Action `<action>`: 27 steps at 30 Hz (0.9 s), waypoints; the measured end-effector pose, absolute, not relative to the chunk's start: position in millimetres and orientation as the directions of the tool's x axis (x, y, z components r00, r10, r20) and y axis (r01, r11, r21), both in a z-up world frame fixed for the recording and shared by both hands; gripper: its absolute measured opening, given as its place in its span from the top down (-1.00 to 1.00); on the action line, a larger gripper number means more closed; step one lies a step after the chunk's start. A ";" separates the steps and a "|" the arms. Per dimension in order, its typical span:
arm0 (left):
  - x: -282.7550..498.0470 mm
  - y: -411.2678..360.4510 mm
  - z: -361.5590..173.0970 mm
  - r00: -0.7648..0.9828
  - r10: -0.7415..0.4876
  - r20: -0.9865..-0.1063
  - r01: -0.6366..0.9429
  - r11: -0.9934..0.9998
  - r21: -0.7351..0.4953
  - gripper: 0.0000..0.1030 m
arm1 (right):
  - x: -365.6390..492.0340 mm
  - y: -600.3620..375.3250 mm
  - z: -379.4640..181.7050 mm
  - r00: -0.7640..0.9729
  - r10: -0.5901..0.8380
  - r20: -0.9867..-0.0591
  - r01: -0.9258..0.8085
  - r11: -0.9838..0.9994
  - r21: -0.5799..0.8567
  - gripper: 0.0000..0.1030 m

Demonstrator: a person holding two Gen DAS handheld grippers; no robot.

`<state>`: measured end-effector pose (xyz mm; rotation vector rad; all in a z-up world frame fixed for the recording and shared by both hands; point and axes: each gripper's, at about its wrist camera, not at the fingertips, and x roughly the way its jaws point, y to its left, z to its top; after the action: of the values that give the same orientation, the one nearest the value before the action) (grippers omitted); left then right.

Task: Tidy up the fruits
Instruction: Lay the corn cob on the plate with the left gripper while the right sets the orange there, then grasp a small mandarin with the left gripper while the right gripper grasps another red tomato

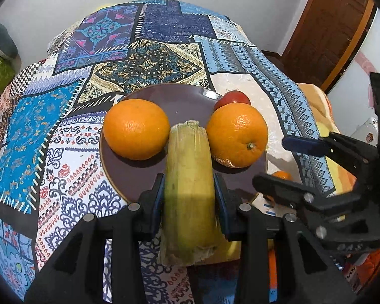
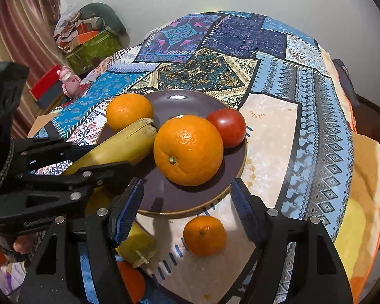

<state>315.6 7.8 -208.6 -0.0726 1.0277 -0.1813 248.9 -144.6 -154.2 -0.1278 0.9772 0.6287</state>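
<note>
Fruits: you see most of them gathered on the brown plate (image 1: pixel 139 177), which sits on the patterned tablecloth (image 1: pixel 63 126).
Left orange: an orange (image 1: pixel 136 129) lies on the left part of the plate, just beside the far tip of the banana.
Banana: the banana (image 1: pixel 188 177) is between your left tongs; its far cut end is over the plate, between the two big oranges, and its near end sticks out toward you.
Left gripper: your left gripper (image 1: pixel 188 195) is narrow, both blue pads pressed on the sides of the banana.
Right orange: a bigger orange (image 2: pixel 188 150) with its stem facing you is on the plate, touching the tomato.
Tomato: the red tomato (image 2: pixel 226 126) is at the far right rim of the plate.
Small orange: a small orange (image 2: pixel 205 235) is on the cloth, off the plate, just in front of its near rim.
Right gripper: your right gripper (image 2: pixel 187 210) is wide and holds nothing; the small orange is just beyond its two fingers.
</note>
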 end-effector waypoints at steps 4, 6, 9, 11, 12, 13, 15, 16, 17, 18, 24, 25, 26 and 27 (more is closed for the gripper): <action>323.3 4.3 -211.9 0.492 -0.176 -0.852 0.114 0.984 -0.138 0.28 | 246.9 -149.2 -152.9 0.405 0.442 -0.800 -0.543 0.820 0.179 -0.34; 326.0 2.3 -213.1 0.494 -0.163 -0.854 0.109 0.986 -0.125 0.28 | 246.7 -151.6 -152.4 0.410 0.442 -0.798 -0.538 0.824 0.180 -0.34; 328.1 0.6 -212.6 0.497 -0.153 -0.854 0.111 0.988 -0.112 0.28 | 246.2 -154.8 -151.4 0.418 0.444 -0.793 -0.531 0.827 0.184 -0.34; 327.3 -0.6 -210.5 0.503 -0.145 -0.852 0.114 0.988 -0.101 0.28 | 244.9 -155.8 -150.6 0.421 0.444 -0.791 -0.529 0.828 0.184 -0.31; 326.3 -1.1 -208.8 0.507 -0.142 -0.850 0.117 0.989 -0.095 0.28 | 244.6 -156.2 -150.0 0.421 0.446 -0.790 -0.530 0.828 0.185 -0.30; 324.9 -1.3 -206.7 0.511 -0.138 -0.848 0.119 0.989 -0.089 0.28 | 244.1 -156.6 -149.2 0.423 0.446 -0.789 -0.529 0.828 0.185 -0.30; 320.4 -1.5 -199.2 0.518 -0.136 -0.845 0.128 0.989 -0.080 0.26 | 242.8 -157.5 -147.0 0.426 0.449 -0.785 -0.529 0.828 0.186 -0.30; 317.0 -0.9 -194.1 0.524 -0.140 -0.840 0.134 0.988 -0.080 0.25 | 241.3 -157.9 -145.4 0.429 0.450 -0.783 -0.530 0.828 0.185 -0.30; 313.3 0.4 -188.9 0.533 -0.140 -0.834 0.135 0.988 -0.079 0.19 | 240.3 -158.1 -144.2 0.432 0.449 -0.782 -0.530 0.828 0.183 -0.30; 310.2 1.7 -185.1 0.540 -0.138 -0.830 0.132 0.988 -0.078 0.12 | 238.0 -158.3 -142.1 0.436 0.449 -0.780 -0.530 0.829 0.181 -0.30; 282.0 18.5 -158.9 0.577 -0.138 -0.805 0.113 0.990 -0.088 -0.03 | 222.8 -162.4 -130.5 0.454 0.453 -0.767 -0.529 0.830 0.177 -0.30; 276.6 21.6 -155.8 0.582 -0.134 -0.802 0.107 0.990 -0.088 -0.04 | 219.0 -163.3 -128.3 0.458 0.451 -0.766 -0.529 0.831 0.173 -0.30; 272.1 23.8 -153.8 0.585 -0.130 -0.800 0.102 0.991 -0.087 -0.07 | 217.1 -164.1 -127.0 0.461 0.449 -0.766 -0.527 0.832 0.170 -0.30; 265.1 27.3 -151.4 0.589 -0.124 -0.799 0.094 0.992 -0.084 -0.10 | 213.1 -165.6 -125.4 0.464 0.446 -0.765 -0.525 0.834 0.167 -0.30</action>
<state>265.1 27.3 -151.4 -0.0340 0.9328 -0.1270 213.1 -165.6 -125.4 -0.0967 0.9100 0.5976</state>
